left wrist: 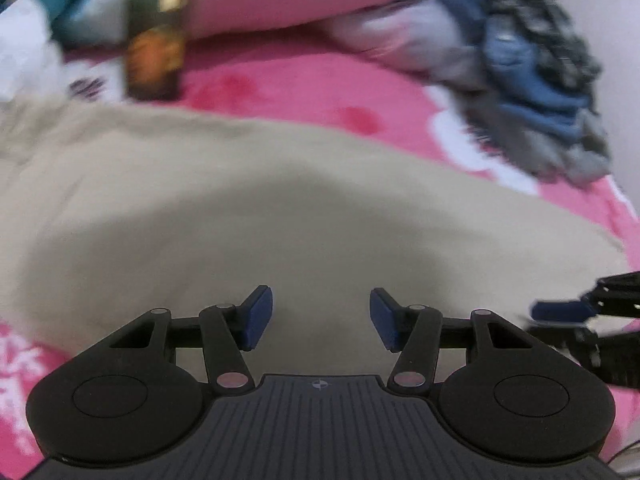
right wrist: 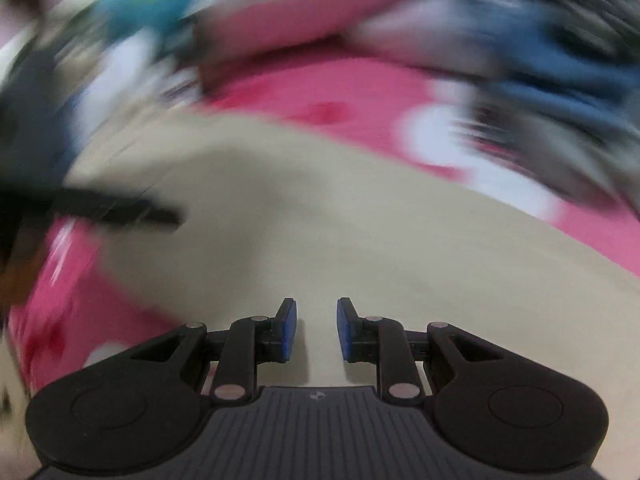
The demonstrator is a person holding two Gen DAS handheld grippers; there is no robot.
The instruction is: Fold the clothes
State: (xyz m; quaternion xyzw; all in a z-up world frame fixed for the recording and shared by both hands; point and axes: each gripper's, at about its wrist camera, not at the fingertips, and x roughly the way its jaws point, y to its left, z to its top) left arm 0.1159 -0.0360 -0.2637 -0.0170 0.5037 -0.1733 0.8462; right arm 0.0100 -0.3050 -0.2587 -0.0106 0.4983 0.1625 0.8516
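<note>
One smooth beige garment (left wrist: pixel 240 208) lies spread over the pink printed bedsheet (left wrist: pixel 304 92), beneath both tongs. The left gripper (left wrist: pixel 321 318) stands spread and empty; the right gripper (right wrist: pixel 316 330) is narrowly parted, pinching nothing. One crumpled blue-grey clothes heap (left wrist: pixel 532 72) sits behind, beside one dark box (left wrist: pixel 156 32).

Beige garment (left wrist: pixel 248 208): plain matt cloth, smooth-looking, no sheen, spread on a pink bedsheet (left wrist: pixel 304 92) of printed matt fabric with white and red patches. Pile of clothes (left wrist: pixel 536 76) at the far side: mixed cloth in blue, grey and a dark pattern, rumpled, its weave lost to blur. Left gripper (left wrist: pixel 321 318) and right gripper (right wrist: pixel 316 330): matt black plastic arms with small silvery metal pins, blue matt pads (left wrist: pixel 260 318) on the jaws, and a ribbed dark-grey plastic body.
</note>
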